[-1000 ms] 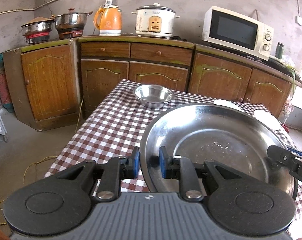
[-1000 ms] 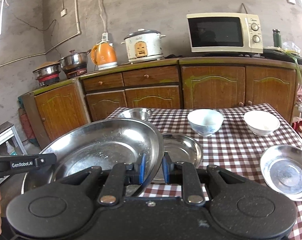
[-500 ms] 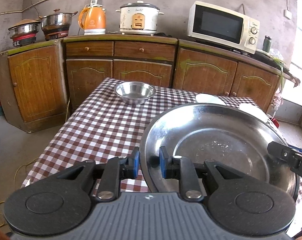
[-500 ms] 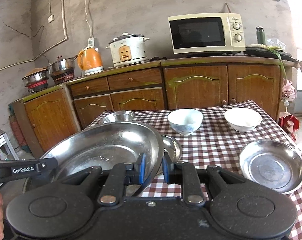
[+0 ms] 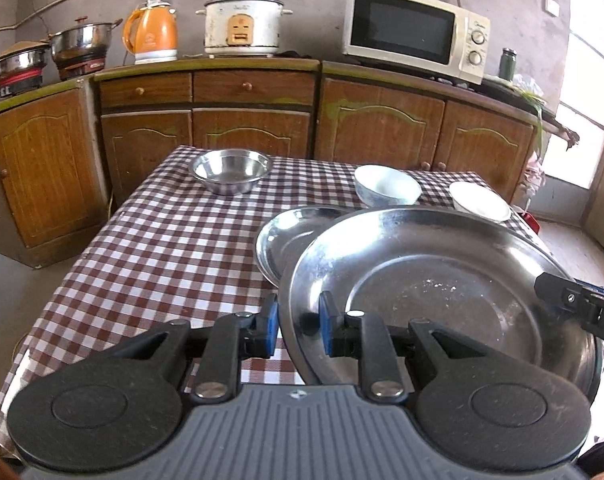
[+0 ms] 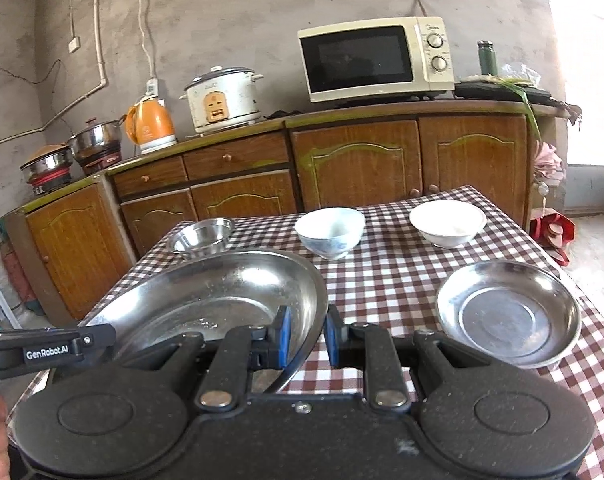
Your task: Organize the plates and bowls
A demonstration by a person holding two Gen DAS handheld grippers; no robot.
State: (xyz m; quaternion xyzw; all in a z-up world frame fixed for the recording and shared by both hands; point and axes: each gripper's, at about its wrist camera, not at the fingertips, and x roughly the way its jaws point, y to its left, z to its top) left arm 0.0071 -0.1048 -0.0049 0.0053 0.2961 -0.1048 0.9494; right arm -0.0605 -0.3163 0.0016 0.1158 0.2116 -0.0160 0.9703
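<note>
Both grippers clamp big steel plate: left gripper on its left rim, right gripper on opposite rim, w/ rim between blue pads.

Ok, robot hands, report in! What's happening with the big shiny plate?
Left gripper and right gripper both clamped on big steel plate rim. Plate held above table. Smaller steel plate partly underneath it.

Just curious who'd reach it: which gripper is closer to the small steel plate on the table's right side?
Right. The small steel plate lies just ahead-right of the right gripper; the left gripper grips the large plate's opposite rim, farther off.
</note>
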